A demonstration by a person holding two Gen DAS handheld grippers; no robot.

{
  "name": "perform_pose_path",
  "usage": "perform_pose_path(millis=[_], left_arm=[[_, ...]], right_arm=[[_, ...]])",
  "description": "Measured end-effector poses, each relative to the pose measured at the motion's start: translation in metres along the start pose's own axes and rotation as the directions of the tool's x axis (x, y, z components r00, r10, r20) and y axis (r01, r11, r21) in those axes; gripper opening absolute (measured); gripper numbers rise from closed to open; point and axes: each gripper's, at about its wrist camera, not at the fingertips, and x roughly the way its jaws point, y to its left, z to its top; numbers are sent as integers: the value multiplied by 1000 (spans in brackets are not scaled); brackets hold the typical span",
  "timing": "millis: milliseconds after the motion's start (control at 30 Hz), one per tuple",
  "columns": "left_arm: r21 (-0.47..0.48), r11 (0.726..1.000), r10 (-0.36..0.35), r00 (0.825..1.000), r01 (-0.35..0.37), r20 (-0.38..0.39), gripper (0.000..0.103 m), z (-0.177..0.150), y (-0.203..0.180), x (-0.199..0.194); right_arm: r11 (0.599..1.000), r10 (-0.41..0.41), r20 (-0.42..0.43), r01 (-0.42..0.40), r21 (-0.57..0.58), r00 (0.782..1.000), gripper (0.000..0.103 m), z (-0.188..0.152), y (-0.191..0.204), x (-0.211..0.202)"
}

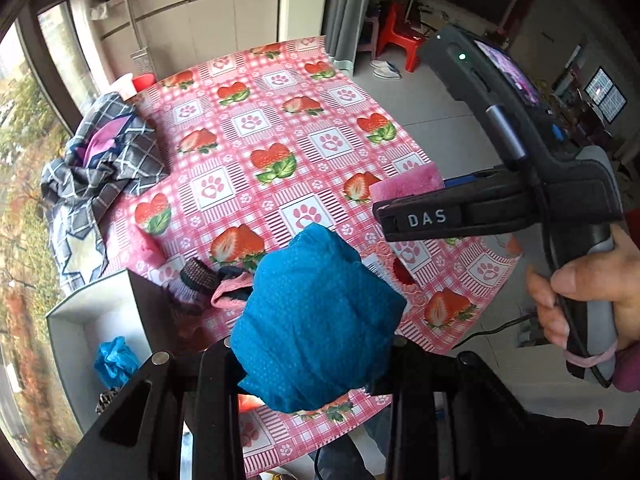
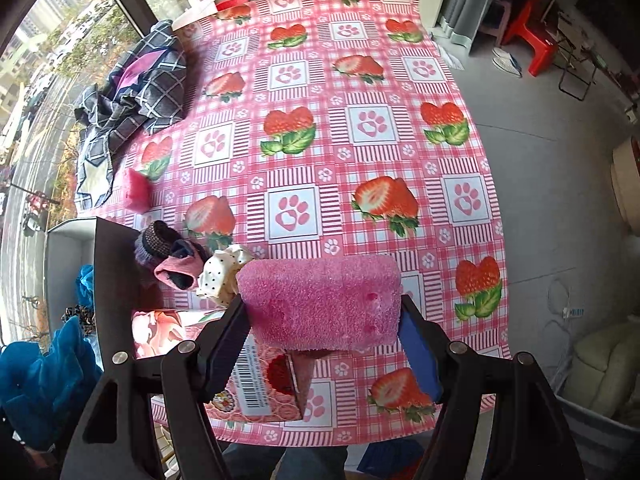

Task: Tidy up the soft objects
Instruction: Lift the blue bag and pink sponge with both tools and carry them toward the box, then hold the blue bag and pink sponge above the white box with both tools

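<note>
My left gripper (image 1: pixel 312 356) is shut on a bunched blue cloth (image 1: pixel 316 320), held above the near edge of the table. My right gripper (image 2: pixel 322 320) is shut on a pink sponge (image 2: pixel 320 304), which spans the gap between its pads above the table's near edge. In the left wrist view the right gripper (image 1: pixel 408 206) comes in from the right with that sponge (image 1: pixel 408 184), a person's hand (image 1: pixel 580 300) on its handle. A second pink sponge (image 2: pixel 136 188) lies on the tablecloth (image 2: pixel 360 80) at the left. Small socks and a dotted cloth (image 2: pixel 224 276) lie in a heap near the front left.
A white box (image 1: pixel 88 312) at the table's left front corner holds blue fabric (image 1: pixel 114 362). A crumpled plaid cloth (image 2: pixel 140 92) lies at the far left by the window. A patterned carton (image 2: pixel 256 392) sits under my right gripper. Red stools (image 2: pixel 536 40) stand on the floor to the right.
</note>
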Motion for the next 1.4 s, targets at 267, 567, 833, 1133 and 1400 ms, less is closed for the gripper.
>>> perform_pose_path(millis=[267, 567, 833, 1133, 1400], left_arm=[[-166, 985, 52, 998, -55, -24, 36, -40, 48, -9], [-305, 948, 99, 995, -93, 5, 36, -64, 86, -29], [-393, 912, 135, 991, -119, 12, 36, -88, 112, -42], [-474, 867, 175, 985, -153, 1, 36, -114, 139, -53], [-529, 831, 198, 980, -171, -5, 36, -135, 157, -61]], right_arm=[[994, 25, 0, -25, -102, 1000, 73, 1, 47, -5], [977, 36, -4, -36, -211, 999, 73, -6, 96, -12], [955, 47, -13, -49, -293, 999, 73, -16, 137, -15], [927, 61, -42, -72, -368, 997, 73, -35, 177, -11], [906, 66, -56, -83, -416, 996, 73, -46, 205, -10]])
